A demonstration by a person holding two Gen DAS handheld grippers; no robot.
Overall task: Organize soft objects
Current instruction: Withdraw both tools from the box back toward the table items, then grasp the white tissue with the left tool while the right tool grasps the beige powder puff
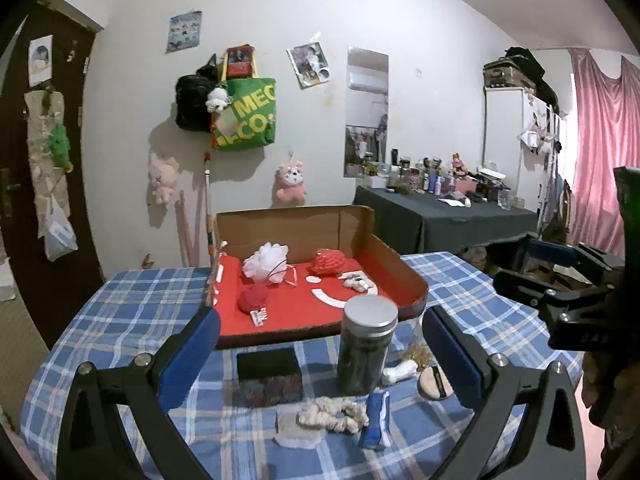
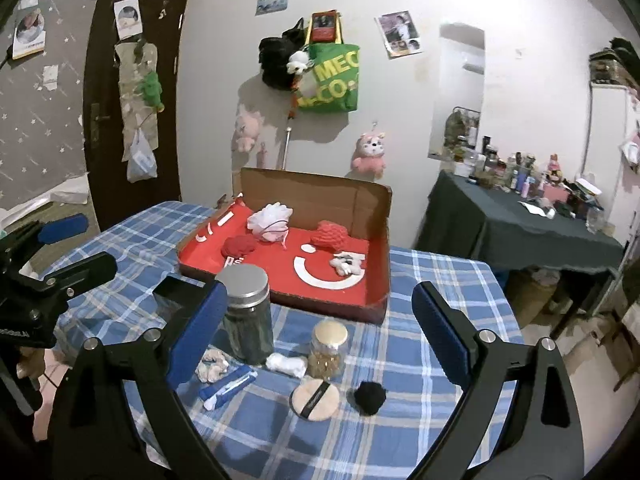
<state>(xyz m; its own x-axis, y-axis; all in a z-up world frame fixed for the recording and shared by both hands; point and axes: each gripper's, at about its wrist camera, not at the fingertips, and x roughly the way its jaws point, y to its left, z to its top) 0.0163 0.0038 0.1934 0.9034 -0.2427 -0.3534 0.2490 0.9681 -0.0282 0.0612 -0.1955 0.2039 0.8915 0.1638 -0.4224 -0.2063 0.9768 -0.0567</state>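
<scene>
Both grippers hang spread and empty over the near edge of a blue plaid table (image 2: 420,280): left gripper (image 1: 320,344), right gripper (image 2: 320,328). Just ahead lie a cream scrunchie (image 1: 334,414), powder puff (image 2: 315,399) and black pompom (image 2: 371,397) beside a dark jar (image 2: 248,314). Beyond, a red-lined box (image 2: 376,240) holds a white puff (image 2: 270,218). Open floor lies right, before a cluttered dresser (image 2: 520,236).

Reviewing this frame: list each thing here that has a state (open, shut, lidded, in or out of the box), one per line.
left gripper: open, empty
right gripper: open, empty
cardboard box: open, flap upright
tall jar: upright, metal lid on
small jar: upright, lid on
white bath pouf: in box
red knitted piece: in box
powder puff: on table, outside box
black pompom: on table, outside box
</scene>
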